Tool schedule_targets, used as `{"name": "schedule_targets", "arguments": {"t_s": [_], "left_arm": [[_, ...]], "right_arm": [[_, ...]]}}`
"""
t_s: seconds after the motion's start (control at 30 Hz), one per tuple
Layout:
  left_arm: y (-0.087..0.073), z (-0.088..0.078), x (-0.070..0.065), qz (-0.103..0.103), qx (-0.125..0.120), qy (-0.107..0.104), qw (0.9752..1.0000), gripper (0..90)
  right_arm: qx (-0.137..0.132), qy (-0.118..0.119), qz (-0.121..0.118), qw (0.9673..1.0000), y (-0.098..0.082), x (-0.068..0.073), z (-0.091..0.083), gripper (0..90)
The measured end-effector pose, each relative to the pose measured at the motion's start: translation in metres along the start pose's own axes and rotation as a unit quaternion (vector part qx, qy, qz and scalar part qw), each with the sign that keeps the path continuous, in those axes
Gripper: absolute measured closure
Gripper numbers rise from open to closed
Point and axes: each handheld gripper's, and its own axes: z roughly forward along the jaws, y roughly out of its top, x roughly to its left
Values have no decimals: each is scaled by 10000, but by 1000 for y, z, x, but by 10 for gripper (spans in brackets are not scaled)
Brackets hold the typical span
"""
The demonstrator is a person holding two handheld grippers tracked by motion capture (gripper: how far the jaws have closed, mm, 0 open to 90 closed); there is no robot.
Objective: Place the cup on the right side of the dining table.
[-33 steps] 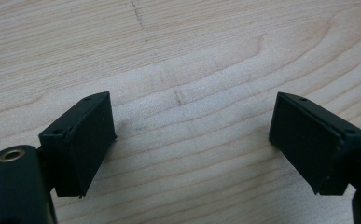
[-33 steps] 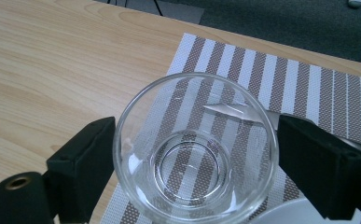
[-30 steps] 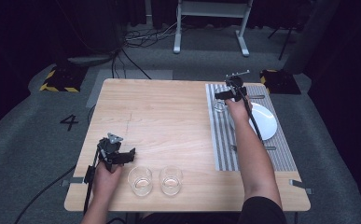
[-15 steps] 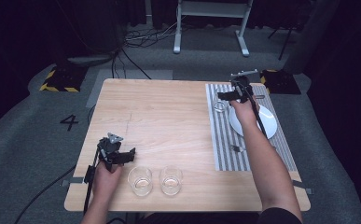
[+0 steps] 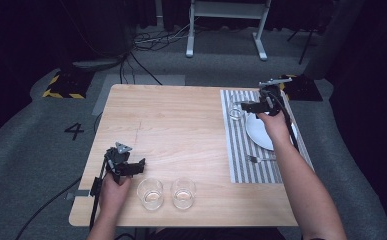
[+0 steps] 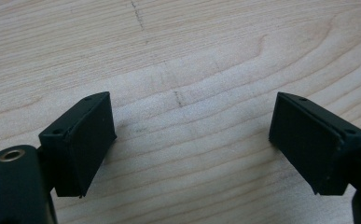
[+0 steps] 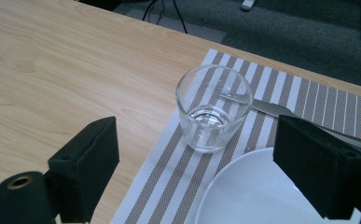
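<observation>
Right gripper view: glass (image 7: 214, 108) upright on striped mat (image 7: 169, 186), mouth up; right gripper (image 7: 211, 163) jaws spread; left apparently spread too

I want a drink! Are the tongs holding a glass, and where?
No. Both tongs are open and empty; the glass stands free on the striped placemat.
</observation>
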Motion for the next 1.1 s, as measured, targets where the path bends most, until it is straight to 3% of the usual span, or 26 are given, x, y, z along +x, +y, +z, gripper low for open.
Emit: {"name": "schedule_targets", "arguments": {"t_s": [0.23, 0.73, 0.87, 1.1], "left_arm": [[0, 0, 0, 2, 0, 0, 10000, 145], [0, 0, 0, -1, -1, 1, 10000, 145], [0, 0, 0, 2, -1, 1, 10000, 145], [0, 0, 0, 1, 0, 1, 10000, 145]], "right_arm": [[58, 50, -97, 9999, -7, 2, -20, 151], [64, 413, -228, 9989, -29, 13, -61, 151], [93, 379, -354, 9986, -38, 14, -71, 153], [22, 443, -315, 9985, -53, 13, -88, 153]]}}
